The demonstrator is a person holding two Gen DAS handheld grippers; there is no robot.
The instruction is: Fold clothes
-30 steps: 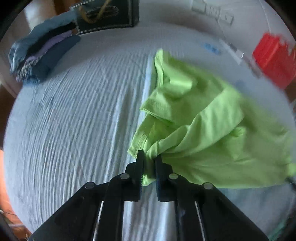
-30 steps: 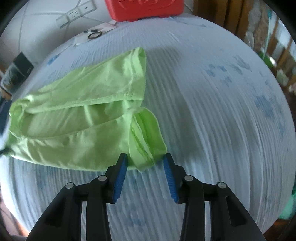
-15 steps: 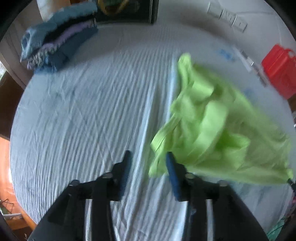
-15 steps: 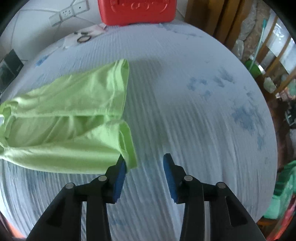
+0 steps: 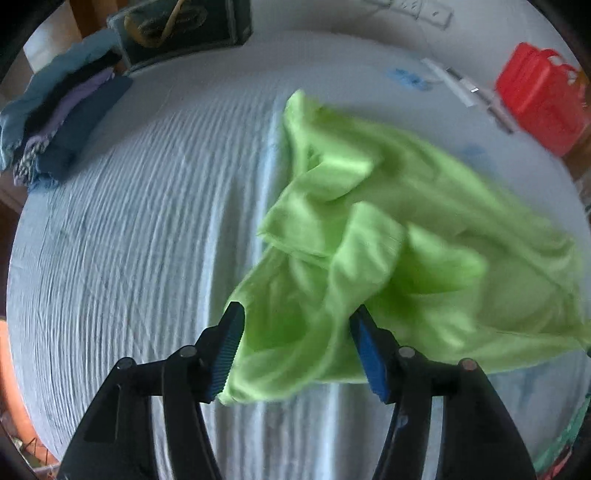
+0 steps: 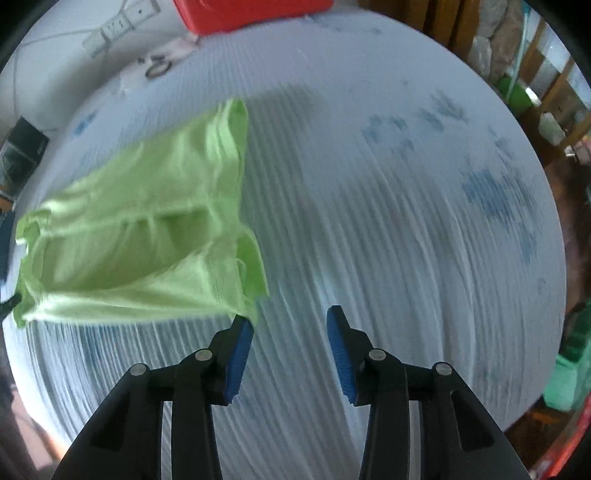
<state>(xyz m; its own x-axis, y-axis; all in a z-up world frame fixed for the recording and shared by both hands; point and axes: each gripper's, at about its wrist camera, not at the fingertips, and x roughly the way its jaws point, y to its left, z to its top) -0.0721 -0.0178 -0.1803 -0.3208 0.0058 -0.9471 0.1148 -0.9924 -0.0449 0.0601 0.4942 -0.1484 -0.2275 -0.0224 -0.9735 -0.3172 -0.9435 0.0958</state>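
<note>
A bed covered with a pale blue, finely ribbed sheet (image 5: 140, 236) carrying darker blue blotches carries everything. On it a crumpled lime-green fabric garment (image 5: 388, 251) lies toward one side, and a stack of folded blue, black and lilac clothes (image 5: 55, 122) sits at a far corner. A red plastic case (image 5: 543, 99) and a dark box (image 5: 181, 29) rest near the far edge.

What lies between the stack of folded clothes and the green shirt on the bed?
In the left wrist view, only bare, wrinkled white bedsheet separates the stack of folded clothes from the green shirt.
</note>
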